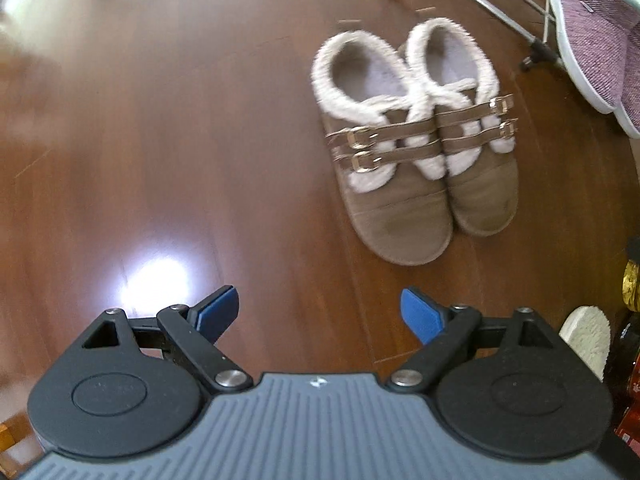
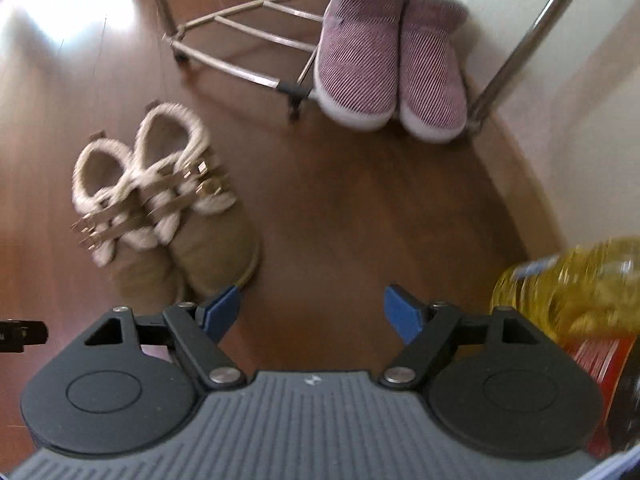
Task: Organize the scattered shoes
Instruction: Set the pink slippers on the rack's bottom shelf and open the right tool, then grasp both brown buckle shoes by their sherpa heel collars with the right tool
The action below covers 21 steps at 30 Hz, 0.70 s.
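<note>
left gripper (image 1: pixel 320 312): fingers spread wide, nothing between them, hanging over bare wood floor (image 1: pixel 160 160)

right gripper (image 2: pixel 312 308): same deal, spread apart and empty

tan shoes (image 1: pixel 416 148): fur-lined pair with buckles, side by side and touching, at about 1 o'clock from the left gripper, 10 o'clock from the right

purple slippers (image 2: pixel 388 52): paired up at 12 to 1 o'clock in the right view, sitting by the metal rack (image 2: pixel 240 40)

oil bottle (image 2: pixel 576 280): yellow, at 3 o'clock in the right view, just clutter

step: looks like both pairs are already matched, so I'd guess it's between grabs or nearly done

next move: if the tan pair goes to the rack, either gripper needs to drop and pinch a fuzzy collar
</note>
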Tool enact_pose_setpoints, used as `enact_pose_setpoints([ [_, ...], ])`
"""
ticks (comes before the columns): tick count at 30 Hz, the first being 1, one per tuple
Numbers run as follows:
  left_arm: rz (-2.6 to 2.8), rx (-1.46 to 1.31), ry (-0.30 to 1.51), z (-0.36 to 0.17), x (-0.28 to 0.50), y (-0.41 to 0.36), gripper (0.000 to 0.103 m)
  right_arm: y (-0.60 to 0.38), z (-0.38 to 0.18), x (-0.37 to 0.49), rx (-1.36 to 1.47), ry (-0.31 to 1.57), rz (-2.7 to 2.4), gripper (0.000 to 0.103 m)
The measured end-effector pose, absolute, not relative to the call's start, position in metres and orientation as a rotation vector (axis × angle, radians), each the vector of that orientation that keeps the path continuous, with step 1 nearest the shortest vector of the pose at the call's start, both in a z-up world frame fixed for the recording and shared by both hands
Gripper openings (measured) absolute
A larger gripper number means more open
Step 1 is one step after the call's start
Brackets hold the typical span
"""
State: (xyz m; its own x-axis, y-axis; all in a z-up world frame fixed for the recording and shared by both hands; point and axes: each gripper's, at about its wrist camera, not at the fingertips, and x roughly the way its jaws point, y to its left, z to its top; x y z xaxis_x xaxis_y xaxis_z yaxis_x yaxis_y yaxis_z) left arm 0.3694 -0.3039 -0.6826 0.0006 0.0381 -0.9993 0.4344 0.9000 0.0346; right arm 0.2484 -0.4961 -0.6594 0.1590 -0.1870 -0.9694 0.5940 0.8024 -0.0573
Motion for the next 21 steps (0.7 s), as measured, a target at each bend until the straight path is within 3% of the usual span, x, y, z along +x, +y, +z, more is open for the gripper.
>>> enact_pose_setpoints([
  [9, -0.276, 0.331, 1.548, -0.636, 0.369, -0.289, 0.090, -0.491, -0.591, 0.261, 0.362, 1.225, -0.427, 0.078],
  [13, -0.264, 0.266, 1.530, -0.625, 0.358, -0.294, 0.090, -0.501, -0.572, 0.256, 0.296, 1.216, -0.382, 0.084],
  [21, -0.284, 0.228, 1.474, -0.615, 0.342, -0.295, 0.090, -0.513, -0.600, 0.252, 0.395, 1.329, -0.351, 0.085],
])
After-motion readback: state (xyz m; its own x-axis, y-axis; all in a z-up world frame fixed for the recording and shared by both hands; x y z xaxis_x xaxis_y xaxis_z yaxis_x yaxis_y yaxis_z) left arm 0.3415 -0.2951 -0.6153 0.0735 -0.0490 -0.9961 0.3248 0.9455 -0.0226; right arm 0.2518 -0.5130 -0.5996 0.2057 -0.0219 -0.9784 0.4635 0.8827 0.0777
